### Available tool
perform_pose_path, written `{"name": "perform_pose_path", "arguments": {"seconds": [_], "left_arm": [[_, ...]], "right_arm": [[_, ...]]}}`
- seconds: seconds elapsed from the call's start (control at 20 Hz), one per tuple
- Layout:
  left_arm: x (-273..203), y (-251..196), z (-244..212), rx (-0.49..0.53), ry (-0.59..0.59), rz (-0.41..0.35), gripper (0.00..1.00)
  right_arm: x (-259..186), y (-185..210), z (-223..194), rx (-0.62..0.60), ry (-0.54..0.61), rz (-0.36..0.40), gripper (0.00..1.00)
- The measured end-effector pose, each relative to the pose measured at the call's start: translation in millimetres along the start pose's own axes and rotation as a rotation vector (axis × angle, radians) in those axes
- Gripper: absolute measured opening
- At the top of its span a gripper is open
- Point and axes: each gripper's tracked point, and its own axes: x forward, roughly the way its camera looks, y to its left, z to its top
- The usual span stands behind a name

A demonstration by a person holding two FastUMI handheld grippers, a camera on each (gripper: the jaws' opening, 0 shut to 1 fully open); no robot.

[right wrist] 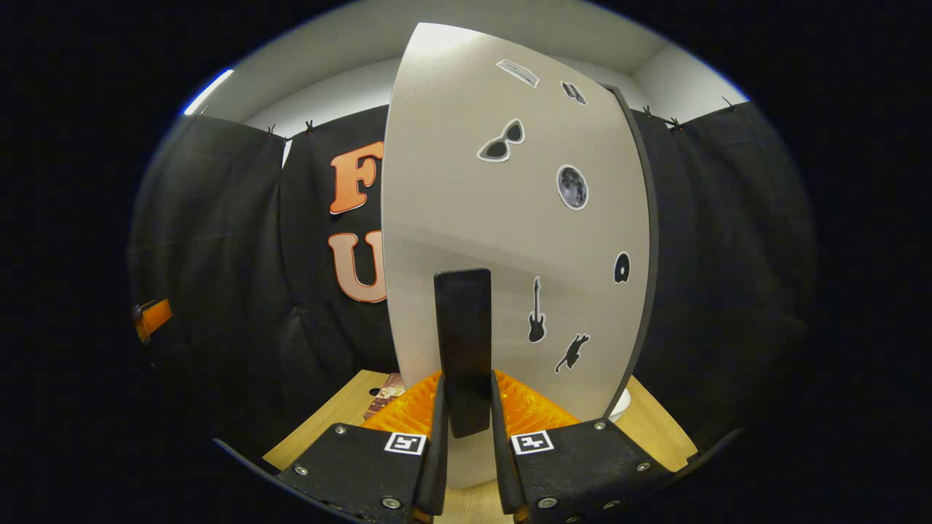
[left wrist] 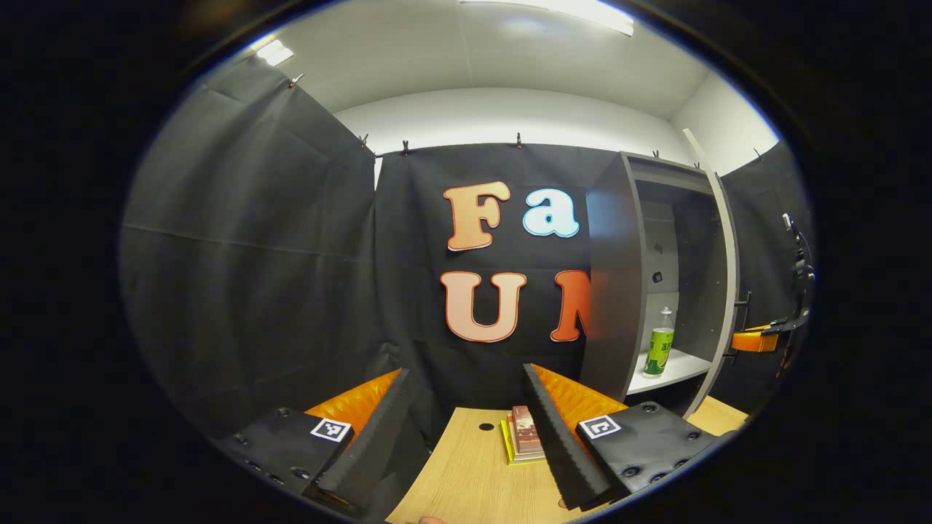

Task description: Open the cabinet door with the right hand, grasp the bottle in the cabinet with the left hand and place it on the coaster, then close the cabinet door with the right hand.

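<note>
The grey cabinet (left wrist: 615, 284) stands at the right with its door (left wrist: 722, 276) swung open. Inside, a clear bottle (left wrist: 660, 348) with a green label stands upright on the white shelf (left wrist: 681, 367). My left gripper (left wrist: 466, 415) is open above the wooden table (left wrist: 466, 473), well short and left of the cabinet. In the right gripper view the pale door (right wrist: 502, 218), covered in stickers, is right in front. My right gripper (right wrist: 466, 407) is shut on the door's black vertical handle (right wrist: 462, 327). That right gripper (left wrist: 761, 340) also appears past the door edge.
A small stack of books (left wrist: 524, 435) lies on the table between my left fingers. Something white (right wrist: 617, 413) peeks out past the door's lower edge; I cannot tell what it is. Black cloth walls close in the booth. The left gripper (right wrist: 151, 319) shows at the far left.
</note>
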Motion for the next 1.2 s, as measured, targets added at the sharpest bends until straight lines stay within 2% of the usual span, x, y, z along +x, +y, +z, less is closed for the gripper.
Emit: {"name": "perform_pose_path", "arguments": {"seconds": [0.35,0.5,0.55,0.65,0.75,1.0,1.2], "left_arm": [[-6.3,-26.3,1.5,-0.002,-0.004,-0.038,0.96],[-7.6,-46.2,-2.6,-0.012,0.002,-0.069,0.98],[-7.9,-52.8,-3.1,-0.014,0.005,-0.078,0.96],[-7.9,-62.2,-4.0,-0.012,0.005,-0.089,0.96],[-7.6,-70.7,-2.2,-0.016,-0.001,-0.093,0.96],[-4.4,-98.5,-2.9,-0.031,-0.003,-0.114,0.96],[2.4,-134.1,-9.5,-0.017,0.001,-0.141,0.96]], "right_arm": [[-16.6,-23.6,-2.9,-0.005,-0.003,-0.066,0.28],[-29.1,-33.4,-5.6,0.004,-0.005,-0.096,0.25],[-33.0,-37.0,-6.6,0.004,-0.004,-0.106,0.28],[-34.1,-42.9,-8.3,0.011,0.000,-0.104,0.28],[-39.2,-45.1,-9.1,0.013,-0.004,-0.106,0.10],[-50.5,-60.8,-8.0,0.024,-0.005,-0.156,0.07],[-54.9,-83.6,-7.7,0.031,-0.021,-0.254,0.02]]}}
